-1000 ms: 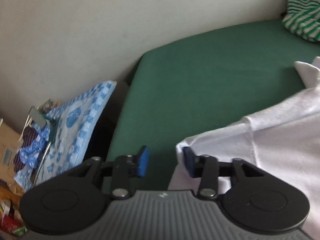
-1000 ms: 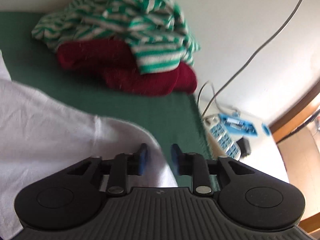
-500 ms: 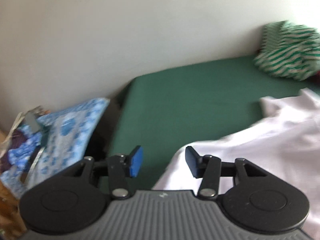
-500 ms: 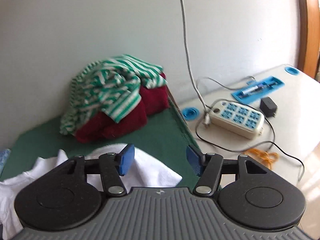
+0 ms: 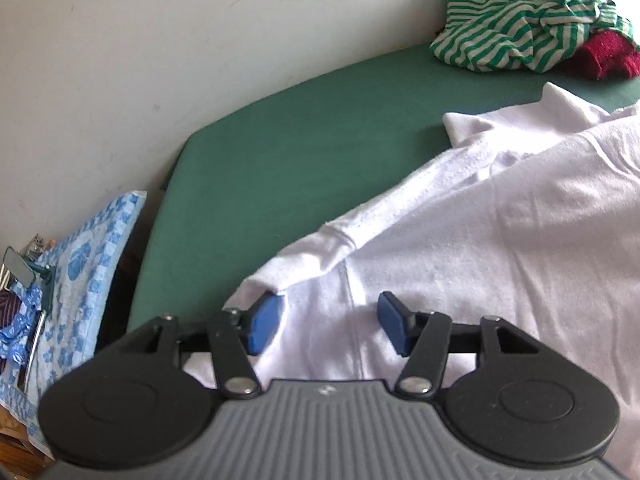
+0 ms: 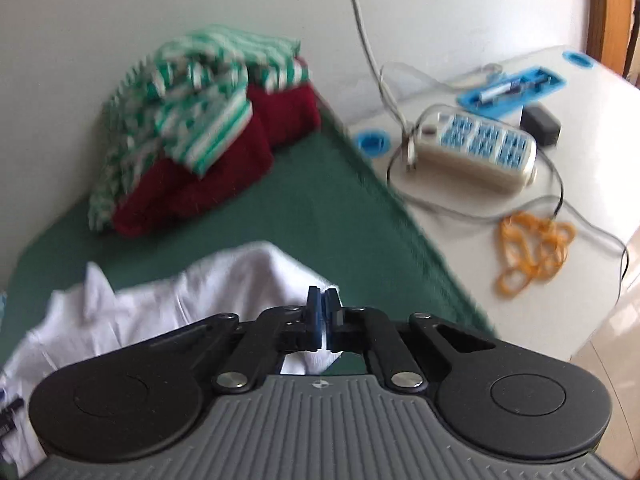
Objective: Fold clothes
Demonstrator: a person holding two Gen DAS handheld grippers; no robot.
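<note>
A white shirt [image 5: 500,232] lies spread on the green sheet [image 5: 304,136]. My left gripper [image 5: 328,322] is open over the shirt's near left part, beside a folded-in sleeve [image 5: 320,248], holding nothing. In the right wrist view my right gripper [image 6: 322,312] is shut on an edge of the white shirt [image 6: 224,284], with cloth pinched between the blue pads. A green-and-white striped garment [image 6: 192,108] lies on a dark red one [image 6: 224,168] at the far end of the sheet; the pile also shows in the left wrist view [image 5: 520,16].
A white wall [image 5: 160,60] runs along the far side. A blue patterned cloth [image 5: 80,264] lies left of the sheet. Right of the sheet, a white surface holds a power strip [image 6: 476,152], cables, orange rubber bands [image 6: 532,252] and a blue tray [image 6: 512,88].
My right gripper has closed from open onto the shirt's edge. My left gripper has moved over the shirt, staying open.
</note>
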